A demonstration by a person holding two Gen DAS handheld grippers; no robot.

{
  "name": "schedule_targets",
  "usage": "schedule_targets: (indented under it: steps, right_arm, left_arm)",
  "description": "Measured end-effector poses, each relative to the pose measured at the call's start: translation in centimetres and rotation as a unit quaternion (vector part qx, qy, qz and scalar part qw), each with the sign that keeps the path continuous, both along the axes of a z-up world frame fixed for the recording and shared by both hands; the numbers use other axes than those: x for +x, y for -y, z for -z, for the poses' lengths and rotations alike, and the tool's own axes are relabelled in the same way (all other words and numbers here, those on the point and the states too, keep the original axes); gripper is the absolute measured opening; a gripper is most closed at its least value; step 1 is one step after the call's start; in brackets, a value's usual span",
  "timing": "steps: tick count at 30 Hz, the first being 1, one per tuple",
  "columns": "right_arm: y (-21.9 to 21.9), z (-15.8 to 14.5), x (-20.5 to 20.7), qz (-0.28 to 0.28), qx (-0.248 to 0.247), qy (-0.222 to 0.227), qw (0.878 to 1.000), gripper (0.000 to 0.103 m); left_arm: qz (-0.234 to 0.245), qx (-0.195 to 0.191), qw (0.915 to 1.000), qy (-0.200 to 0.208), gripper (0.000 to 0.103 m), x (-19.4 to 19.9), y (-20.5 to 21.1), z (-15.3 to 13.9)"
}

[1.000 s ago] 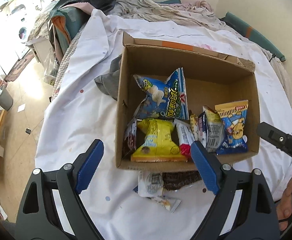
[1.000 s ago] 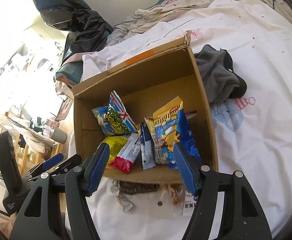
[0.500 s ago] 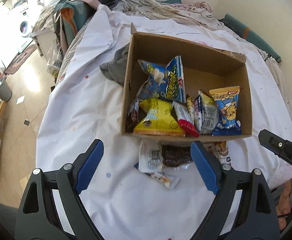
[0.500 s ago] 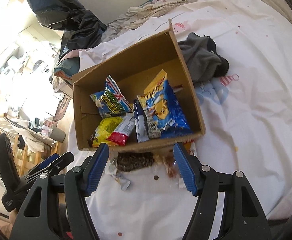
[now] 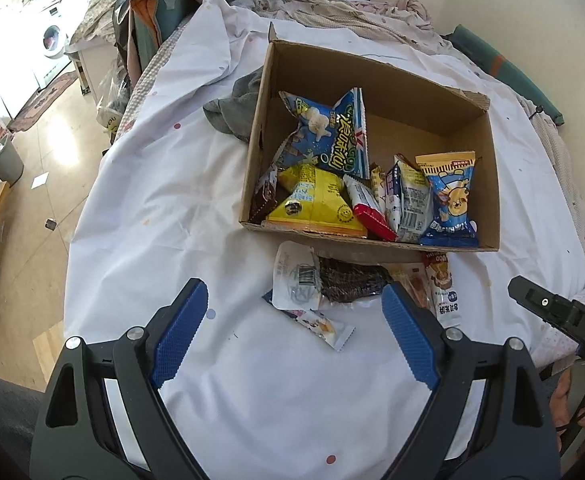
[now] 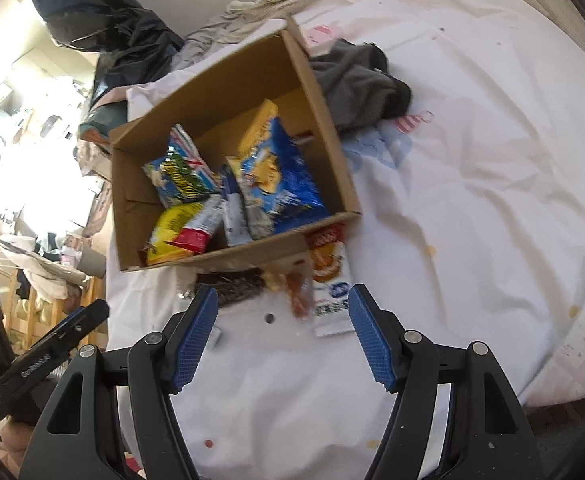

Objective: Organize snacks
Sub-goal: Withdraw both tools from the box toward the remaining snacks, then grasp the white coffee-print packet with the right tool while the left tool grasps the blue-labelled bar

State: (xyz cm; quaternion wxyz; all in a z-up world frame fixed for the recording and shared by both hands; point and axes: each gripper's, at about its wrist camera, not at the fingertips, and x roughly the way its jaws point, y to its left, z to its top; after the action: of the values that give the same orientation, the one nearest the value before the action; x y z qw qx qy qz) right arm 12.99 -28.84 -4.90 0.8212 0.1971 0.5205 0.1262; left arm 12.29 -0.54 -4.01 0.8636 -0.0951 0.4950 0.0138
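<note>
Box: an open brown cardboard box (image 5: pixel 372 80) sits on a white dotted bed sheet (image 5: pixel 164 208), flaps up, snacks packed along its near wall.
Inside the box: a blue popcorn bag (image 5: pixel 332 136) leans toward the back; in front of it a yellow crinkled bag (image 5: pixel 312 200), a red-and-white bar wrapper (image 5: pixel 366 206), a white-and-blue pouch (image 5: pixel 406 196) and a blue bear-print bag with a yellow top (image 5: pixel 450 196) stand side by side.
Outside the box: 4 loose packets lie on the sheet just beside the near wall: a clear pack with a barcode label (image 5: pixel 296 280), a dark seaweed-like pack (image 5: pixel 348 280) touching it, a small white sachet (image 5: pixel 324 326) nearer the camera, and a white-and-orange pouch (image 6: pixel 328 280) by the box's corner.
Cloth: a crumpled grey garment (image 6: pixel 356 72) rests against the box's side.
Left gripper (image 5: pixel 292 332): blue pads spread wide, empty, hanging above the barcode pack and sachet.
Right gripper (image 6: pixel 282 332): blue pads apart, nothing between them, above the white-and-orange pouch.
</note>
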Motion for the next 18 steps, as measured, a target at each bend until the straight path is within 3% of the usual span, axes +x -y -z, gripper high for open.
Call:
schedule_targets:
  steps: [11, 18]
  right_arm:
    - [2.1, 1.5, 0.2, 0.045, -0.005, -0.043, 0.998, 0.070]
    - [3.2, 4.5, 1.0, 0.079, 0.000, -0.112, 0.991, 0.070]
  left_arm:
    - [-0.014, 0.007, 0.9996, -0.023, 0.087, 0.3, 0.0, 1.4]
    - [-0.047, -0.012, 0.9974, -0.053, 0.087, 0.6, -1.5, 2.7]
